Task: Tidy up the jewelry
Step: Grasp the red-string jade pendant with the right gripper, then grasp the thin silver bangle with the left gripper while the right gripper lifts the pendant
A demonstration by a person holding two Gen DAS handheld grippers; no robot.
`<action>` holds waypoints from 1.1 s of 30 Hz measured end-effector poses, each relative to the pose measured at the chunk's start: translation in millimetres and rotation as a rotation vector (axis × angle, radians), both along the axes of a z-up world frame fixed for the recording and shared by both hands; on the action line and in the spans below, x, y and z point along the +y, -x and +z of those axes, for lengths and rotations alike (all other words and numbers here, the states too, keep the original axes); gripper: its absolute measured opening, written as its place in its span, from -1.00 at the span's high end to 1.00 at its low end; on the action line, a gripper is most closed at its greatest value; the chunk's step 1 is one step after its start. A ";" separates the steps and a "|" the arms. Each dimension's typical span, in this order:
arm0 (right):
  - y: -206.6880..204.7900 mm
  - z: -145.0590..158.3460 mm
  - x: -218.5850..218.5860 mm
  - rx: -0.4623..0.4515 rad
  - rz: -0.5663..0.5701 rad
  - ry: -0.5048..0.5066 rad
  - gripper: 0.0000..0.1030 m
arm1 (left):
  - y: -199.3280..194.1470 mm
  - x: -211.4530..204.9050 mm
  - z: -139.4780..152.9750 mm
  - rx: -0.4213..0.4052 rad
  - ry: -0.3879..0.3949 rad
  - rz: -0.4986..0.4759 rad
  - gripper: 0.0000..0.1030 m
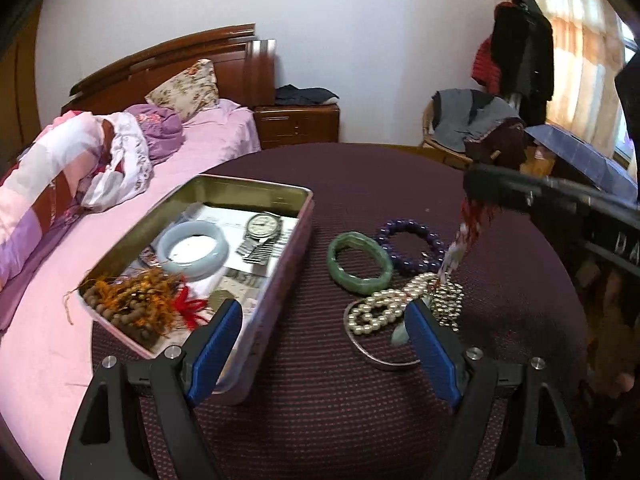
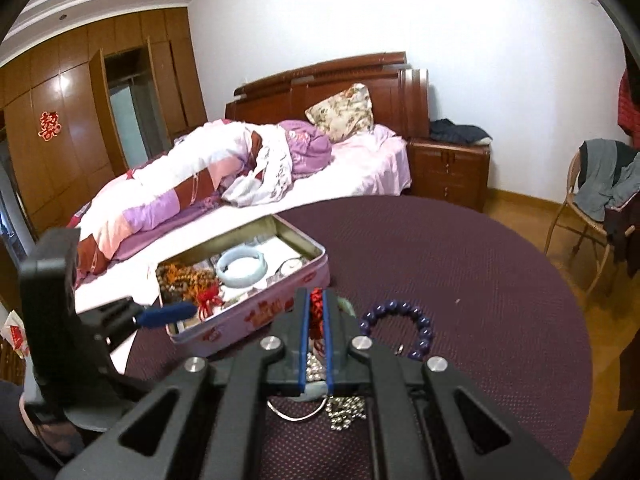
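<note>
A red-tasselled string [image 2: 317,312] is clamped in the shut right gripper [image 2: 317,300], right of the tin [image 2: 256,320]; the left gripper [image 1: 324,320] is held open, empty.

Tin [image 1: 264,340]: on round table [image 1: 500,320], holds pale bangle [image 1: 192,250], watch [image 1: 262,228], brown beads [image 1: 136,308].
Loose on table: green bangle [image 1: 360,263], purple beads [image 1: 412,248], pearls [image 1: 384,308].
Left gripper [image 1: 322,320]: jaws wide apart, empty.
Right gripper [image 1: 480,190]: pinching a red-tasselled strand [image 1: 464,236] that hangs to the pearls.
</note>
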State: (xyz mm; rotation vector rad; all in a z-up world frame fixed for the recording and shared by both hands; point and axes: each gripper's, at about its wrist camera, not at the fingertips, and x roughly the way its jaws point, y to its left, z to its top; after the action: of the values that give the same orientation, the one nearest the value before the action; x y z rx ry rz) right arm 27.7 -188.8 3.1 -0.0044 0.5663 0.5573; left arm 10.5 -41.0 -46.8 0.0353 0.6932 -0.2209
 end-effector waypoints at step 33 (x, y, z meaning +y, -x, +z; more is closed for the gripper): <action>-13.6 -14.1 -37.3 0.041 -0.095 -0.003 0.84 | -0.5 -9.2 5.4 0.055 -0.054 -0.055 0.95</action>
State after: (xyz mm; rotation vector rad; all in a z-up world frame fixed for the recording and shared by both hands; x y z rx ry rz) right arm 41.3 -226.1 -11.0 0.0370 0.6023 0.4666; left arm 11.0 -50.1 -41.4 0.1002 0.7539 -0.2562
